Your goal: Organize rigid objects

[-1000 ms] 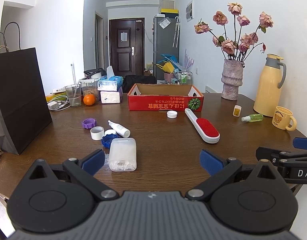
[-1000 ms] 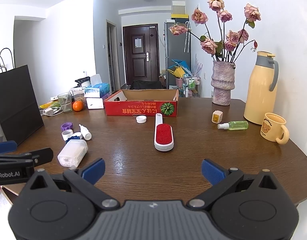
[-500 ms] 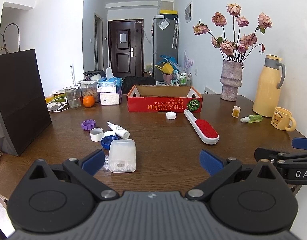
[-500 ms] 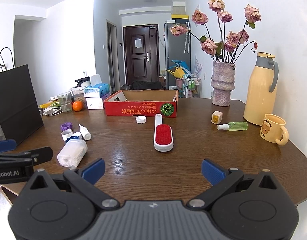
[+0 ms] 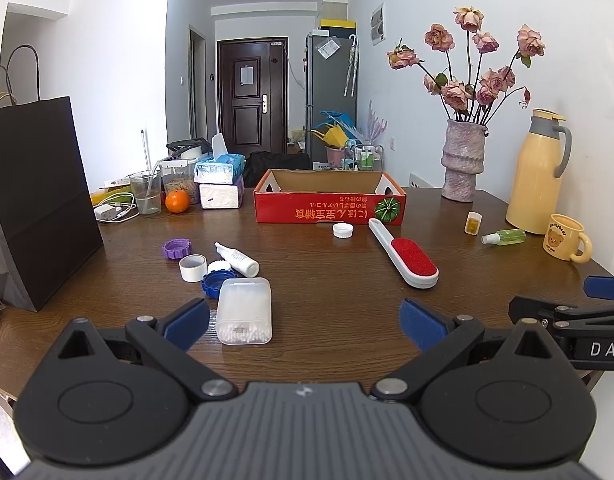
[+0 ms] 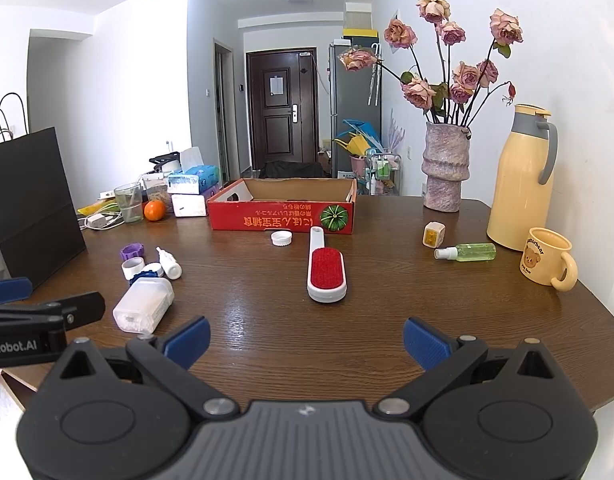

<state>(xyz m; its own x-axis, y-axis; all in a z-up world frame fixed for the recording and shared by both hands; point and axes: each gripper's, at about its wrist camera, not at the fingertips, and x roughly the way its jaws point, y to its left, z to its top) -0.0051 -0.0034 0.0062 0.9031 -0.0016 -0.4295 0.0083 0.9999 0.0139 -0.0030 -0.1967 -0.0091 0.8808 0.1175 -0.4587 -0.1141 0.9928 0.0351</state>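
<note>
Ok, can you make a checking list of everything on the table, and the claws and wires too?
Surface: brown wooden table, dry, no spills seen.
Job's things: red cardboard box, looks empty; lint brush lying flat before it; white cap; clear cotton swab box; dropper bottle; purple cap; blue cap; tape roll; green spray bottle on its side; small yellow bottle.
Clutter: black paper bag, orange, tissue packs, glass, vase of roses, thermos, bear mug.
Claws: left claw open, empty; right claw open, empty.
Cables: white charger and cord at far left.
Surroundings: dark door, grey fridge.
</note>
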